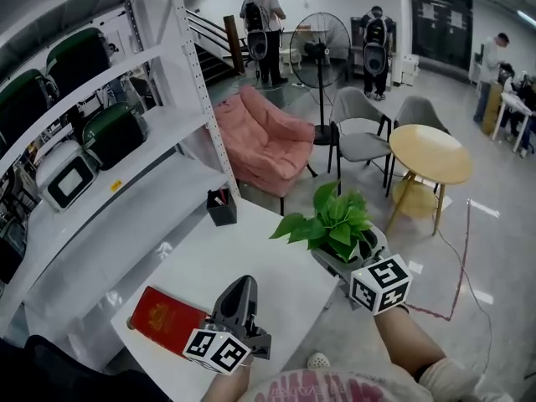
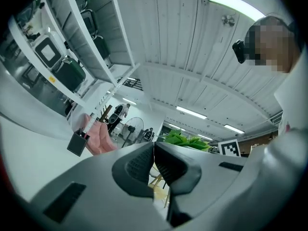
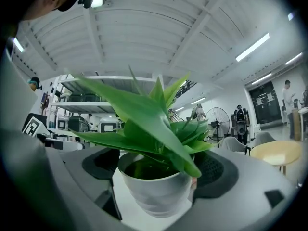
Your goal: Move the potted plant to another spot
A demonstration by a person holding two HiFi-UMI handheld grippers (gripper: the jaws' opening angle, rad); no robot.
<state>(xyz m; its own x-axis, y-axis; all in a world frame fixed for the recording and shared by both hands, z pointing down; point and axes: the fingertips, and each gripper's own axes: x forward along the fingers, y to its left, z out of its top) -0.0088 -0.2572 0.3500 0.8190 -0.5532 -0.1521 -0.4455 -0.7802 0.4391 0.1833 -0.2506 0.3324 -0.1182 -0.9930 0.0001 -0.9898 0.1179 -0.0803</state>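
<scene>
White table: one red booklet lying flat near the front-left corner; one black pen holder upright at the far edge.

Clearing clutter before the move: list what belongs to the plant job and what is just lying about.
Job: potted plant, right tongs shut on it.
Lying about: red booklet, black pen holder, pink armchair, round table, fan.
</scene>
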